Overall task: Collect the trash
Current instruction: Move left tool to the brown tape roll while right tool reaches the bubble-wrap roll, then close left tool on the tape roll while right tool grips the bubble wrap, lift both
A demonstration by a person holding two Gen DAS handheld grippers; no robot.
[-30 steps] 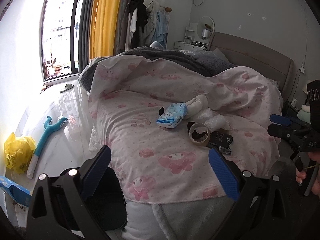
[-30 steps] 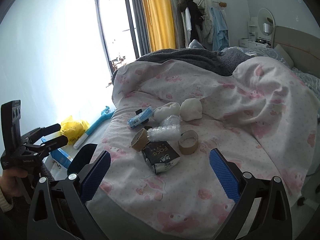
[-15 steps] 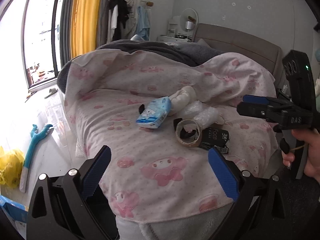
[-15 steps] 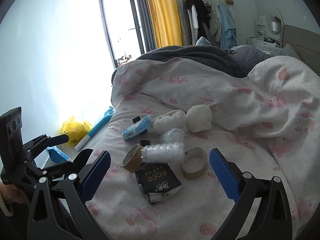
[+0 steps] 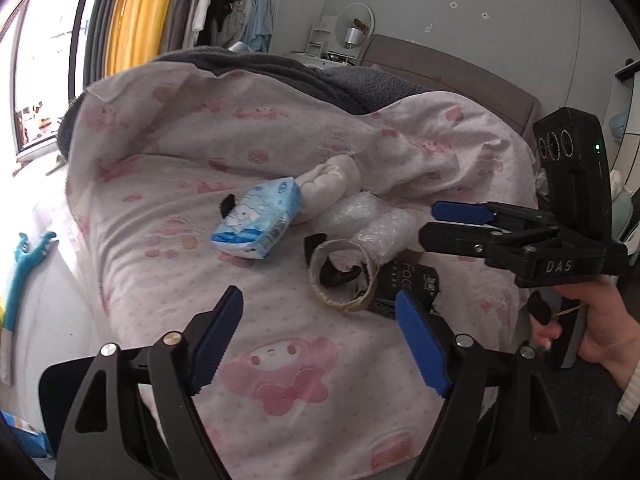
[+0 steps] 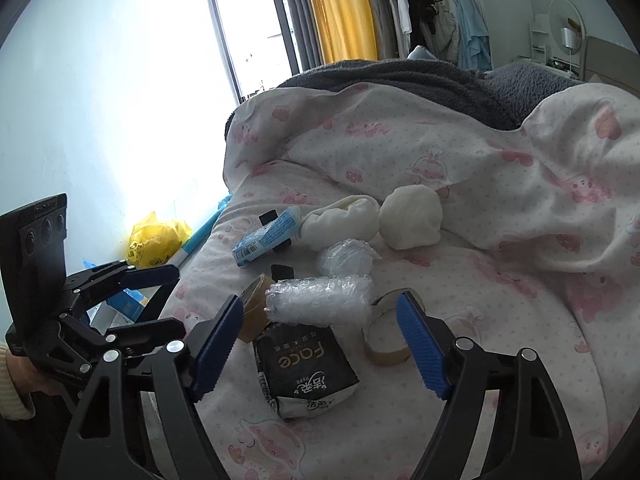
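Observation:
Trash lies on a pink patterned bed cover (image 5: pixel 280 368): a blue tissue pack (image 5: pixel 258 222) (image 6: pixel 266 242), a cardboard tape ring (image 5: pixel 344 278) (image 6: pixel 254 312), a second tape ring (image 6: pixel 386 344), a black "Face" packet (image 6: pixel 306 370) (image 5: pixel 408 282), a bubble-wrap roll (image 6: pixel 320 300) (image 5: pixel 390 228) and white cloth balls (image 6: pixel 410 220). My left gripper (image 5: pixel 320 340) is open and empty, just short of the tape ring. My right gripper (image 6: pixel 320 340) is open and empty, over the black packet and bubble wrap. It also shows in the left wrist view (image 5: pixel 444 222).
A yellow bag (image 6: pixel 158 242) and a blue box (image 6: pixel 126 304) lie on the floor by the wall left of the bed. A blue toy (image 5: pixel 24 256) lies on the floor. A grey blanket (image 6: pixel 400 76) covers the far bed; clothes rack and headboard behind.
Both grippers have moved in closer over the bed toward the pile of trash. Both jaws stay open and empty. The trash has not moved.

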